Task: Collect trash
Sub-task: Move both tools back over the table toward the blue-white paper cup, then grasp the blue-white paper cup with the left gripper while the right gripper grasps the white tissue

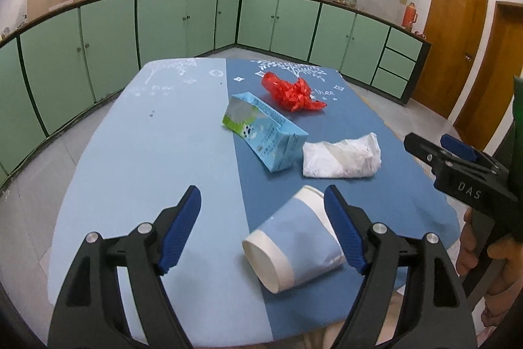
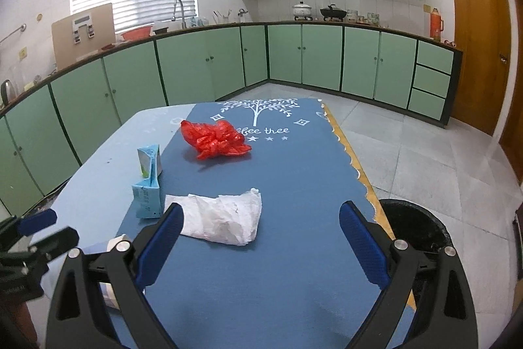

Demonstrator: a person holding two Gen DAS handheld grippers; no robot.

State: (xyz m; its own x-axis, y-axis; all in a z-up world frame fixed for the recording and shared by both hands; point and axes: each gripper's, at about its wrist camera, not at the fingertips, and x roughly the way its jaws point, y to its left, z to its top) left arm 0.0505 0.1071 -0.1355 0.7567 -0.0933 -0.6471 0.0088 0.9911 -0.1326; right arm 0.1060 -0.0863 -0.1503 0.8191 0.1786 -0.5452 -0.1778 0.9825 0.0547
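Two tools spread apart, left tool above tipped paper cup, right tool near crumpled tissue

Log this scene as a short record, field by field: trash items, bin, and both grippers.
surface: table with blue cloth
cup: paper cup lying on its side, nearest the left gripper
carton: milk carton lying flat, mid-table
tissue: crumpled white tissue beside the carton
bag: red plastic bag at the far end
bin: black trash bin on the floor, off the table's right edge
left gripper: open, empty, above the cup
right gripper: open, empty, facing the tissue
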